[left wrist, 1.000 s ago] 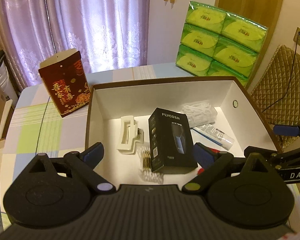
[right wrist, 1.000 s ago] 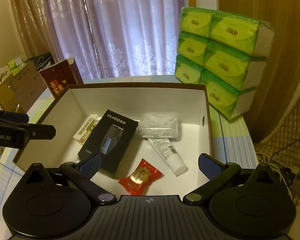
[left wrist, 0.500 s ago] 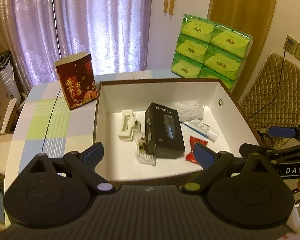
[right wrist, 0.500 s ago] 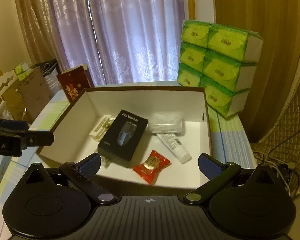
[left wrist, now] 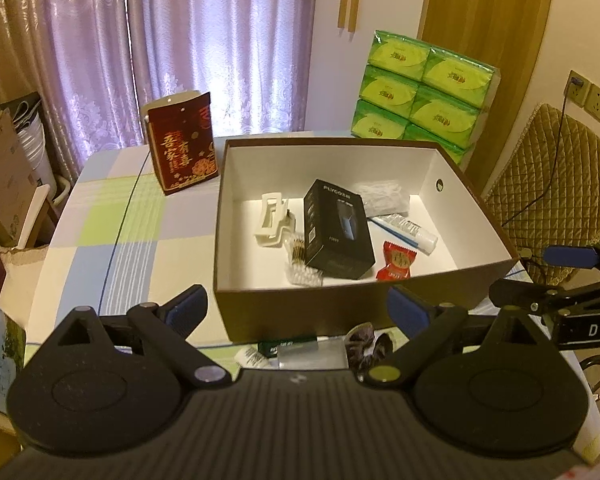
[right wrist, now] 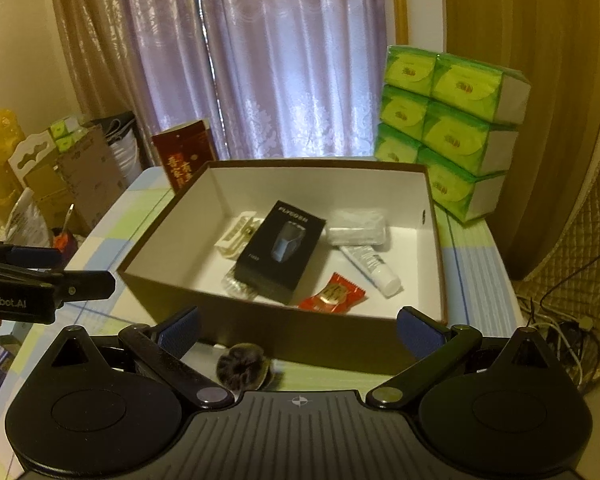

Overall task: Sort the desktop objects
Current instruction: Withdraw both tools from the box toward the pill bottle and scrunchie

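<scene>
At frame centre, brown cardboard box with white inside holding black rectangular carton and red candy wrapper; below, left gripper and right gripper both spread wide, empty.

Matt cardboard box, glossy red candy wrapper, fuzzy scrunchie.

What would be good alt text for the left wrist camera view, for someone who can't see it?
An open brown box on a checked tablecloth holds a black carton, white clip, tube and red candy. The left claw, open and empty, hovers before it, above small items on the table. The right claw shows at right.
</scene>
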`<state>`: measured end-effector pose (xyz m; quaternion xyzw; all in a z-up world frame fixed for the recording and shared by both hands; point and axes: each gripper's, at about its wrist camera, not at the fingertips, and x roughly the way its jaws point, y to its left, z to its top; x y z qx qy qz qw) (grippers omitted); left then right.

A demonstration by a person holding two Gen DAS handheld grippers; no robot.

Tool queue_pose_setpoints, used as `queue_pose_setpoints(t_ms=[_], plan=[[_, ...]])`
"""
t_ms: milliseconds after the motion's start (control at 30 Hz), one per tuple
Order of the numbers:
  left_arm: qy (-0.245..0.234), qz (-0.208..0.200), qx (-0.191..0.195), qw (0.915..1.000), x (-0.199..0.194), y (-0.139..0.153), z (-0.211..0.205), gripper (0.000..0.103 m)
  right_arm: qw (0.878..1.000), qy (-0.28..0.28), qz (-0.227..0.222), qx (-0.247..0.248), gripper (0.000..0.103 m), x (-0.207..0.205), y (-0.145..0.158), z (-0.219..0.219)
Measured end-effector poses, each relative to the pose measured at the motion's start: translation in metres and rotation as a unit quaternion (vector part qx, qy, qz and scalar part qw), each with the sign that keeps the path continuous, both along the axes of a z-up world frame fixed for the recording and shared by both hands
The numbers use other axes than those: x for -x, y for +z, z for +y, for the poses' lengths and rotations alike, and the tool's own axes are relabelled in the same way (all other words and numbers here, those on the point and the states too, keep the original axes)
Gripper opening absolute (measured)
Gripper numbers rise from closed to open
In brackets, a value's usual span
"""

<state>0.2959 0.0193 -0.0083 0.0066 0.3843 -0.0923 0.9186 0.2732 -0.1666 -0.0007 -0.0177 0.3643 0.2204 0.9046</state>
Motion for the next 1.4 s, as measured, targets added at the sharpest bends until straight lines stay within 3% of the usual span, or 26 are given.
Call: queue_pose_setpoints(t_ms=[333, 800, 1200, 1400], plan=[[0.001, 0.016, -0.001, 0.9999, 0.028, -0.013, 0.013, 0.094, 1.000, 0.009, 0.019, 0.002, 0.101, 0.023, -0.011, 0.004], [0.012, 0.057, -0.023, 0.9980, 0.053, -0.060, 0.033, 0.094, 0.996, 0.009, 0.086, 0.009, 0.101, 0.033, -0.062, 0.008], [0.011, 0.065, -0.031, 0.9974, 0.045, -0.091, 0.045, 0.093, 0.995, 0.004, 0.104, 0.010, 0.101, 0.028, -0.095, 0.018], [0.013, 0.074, -0.031, 0.9967, 0.034, -0.104, 0.052, 0.093, 0.996, 0.013, 0.091, 0.018, 0.098, 0.023, -0.109, 0.030]])
